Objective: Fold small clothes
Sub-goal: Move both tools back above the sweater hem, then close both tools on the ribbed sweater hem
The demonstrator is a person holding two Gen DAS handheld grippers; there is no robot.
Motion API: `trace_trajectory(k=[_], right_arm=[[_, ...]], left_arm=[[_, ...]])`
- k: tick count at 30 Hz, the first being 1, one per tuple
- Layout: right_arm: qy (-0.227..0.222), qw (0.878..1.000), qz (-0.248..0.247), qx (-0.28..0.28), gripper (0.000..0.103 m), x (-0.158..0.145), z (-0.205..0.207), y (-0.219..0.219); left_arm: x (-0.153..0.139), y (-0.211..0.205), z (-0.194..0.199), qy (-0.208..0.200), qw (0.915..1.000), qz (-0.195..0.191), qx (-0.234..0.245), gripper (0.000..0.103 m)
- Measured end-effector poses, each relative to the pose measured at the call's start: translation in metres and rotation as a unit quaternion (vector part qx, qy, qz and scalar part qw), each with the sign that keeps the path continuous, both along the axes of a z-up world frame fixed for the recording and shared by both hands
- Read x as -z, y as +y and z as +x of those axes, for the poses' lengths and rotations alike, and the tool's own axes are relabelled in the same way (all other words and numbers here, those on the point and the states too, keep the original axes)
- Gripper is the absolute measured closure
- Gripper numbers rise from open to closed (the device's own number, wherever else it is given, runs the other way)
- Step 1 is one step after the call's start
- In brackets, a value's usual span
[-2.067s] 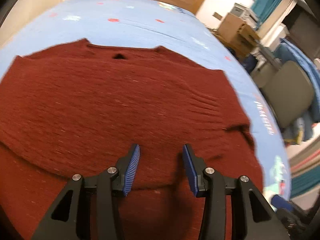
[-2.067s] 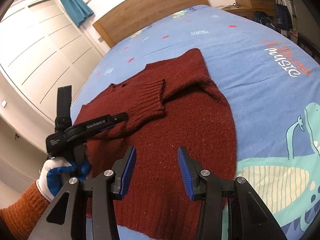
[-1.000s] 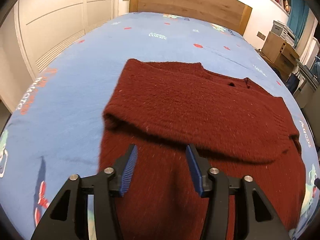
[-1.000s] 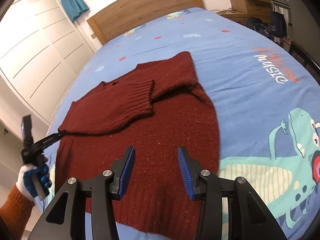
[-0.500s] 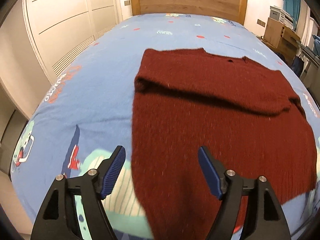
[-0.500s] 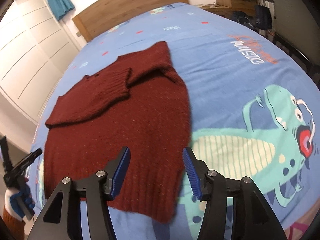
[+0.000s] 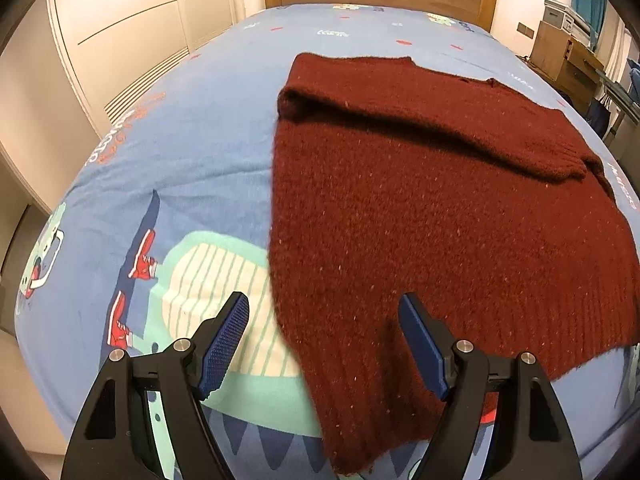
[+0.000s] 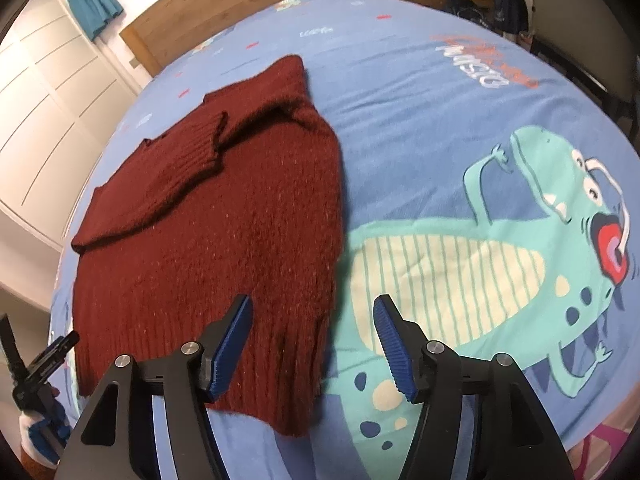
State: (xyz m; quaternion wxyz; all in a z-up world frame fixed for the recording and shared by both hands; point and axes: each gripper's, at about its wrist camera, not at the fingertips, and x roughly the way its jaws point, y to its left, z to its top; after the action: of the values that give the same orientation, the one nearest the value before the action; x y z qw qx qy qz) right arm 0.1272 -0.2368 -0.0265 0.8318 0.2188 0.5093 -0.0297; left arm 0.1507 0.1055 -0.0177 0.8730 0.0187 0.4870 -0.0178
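- Left gripper (image 7: 322, 338): jaws just widened, now well apart, holding nothing, above the sweater's near left hem corner
- Right gripper (image 8: 312, 344): jaws just widened, empty, above the near right hem corner
- Dark red sweater (image 7: 440, 208): flat on the blue cartoon-print bedspread (image 8: 460, 120), both sleeves folded across its chest

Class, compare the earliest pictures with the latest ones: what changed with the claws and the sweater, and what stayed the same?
Both claws drew back from the sweater's middle toward its hem corners. The left claw and right claw have just been opening; neither grips anything. The sweater stays flat on the blue bedspread, sleeves folded across.
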Motion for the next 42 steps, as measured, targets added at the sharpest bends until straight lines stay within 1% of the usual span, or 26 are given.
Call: trace_trajectory(k=[7, 10, 17, 27, 34, 42], right_arm=[[0.021, 1.000, 0.016, -0.005, 0.037, 0.018, 0.001, 0.006], [0.026, 0.999, 0.020, -0.004, 0.036, 0.023, 0.002, 0.007], [0.034, 0.999, 0.011, -0.019, 0.036, 0.027, 0.004, 0.012], [0.034, 0.999, 0.023, -0.036, 0.033, 0.030, 0.008, 0.020], [0.033, 0.998, 0.035, -0.042, 0.032, 0.032, 0.009, 0.026], [0.032, 0.997, 0.040, -0.053, 0.031, 0.032, 0.012, 0.035]], left_arm=[[0.015, 0.004, 0.001, 0.021, 0.9997, -0.005, -0.005, 0.031], [0.018, 0.004, 0.000, 0.024, 0.9997, -0.005, -0.006, 0.030], [0.023, 0.002, 0.000, 0.028, 0.9995, -0.010, -0.007, 0.027], [0.026, 0.001, -0.005, 0.032, 0.9992, -0.023, -0.001, 0.025], [0.028, 0.002, -0.011, 0.039, 0.9982, -0.046, 0.002, 0.024], [0.027, 0.001, -0.017, 0.044, 0.9970, -0.063, 0.013, 0.022]])
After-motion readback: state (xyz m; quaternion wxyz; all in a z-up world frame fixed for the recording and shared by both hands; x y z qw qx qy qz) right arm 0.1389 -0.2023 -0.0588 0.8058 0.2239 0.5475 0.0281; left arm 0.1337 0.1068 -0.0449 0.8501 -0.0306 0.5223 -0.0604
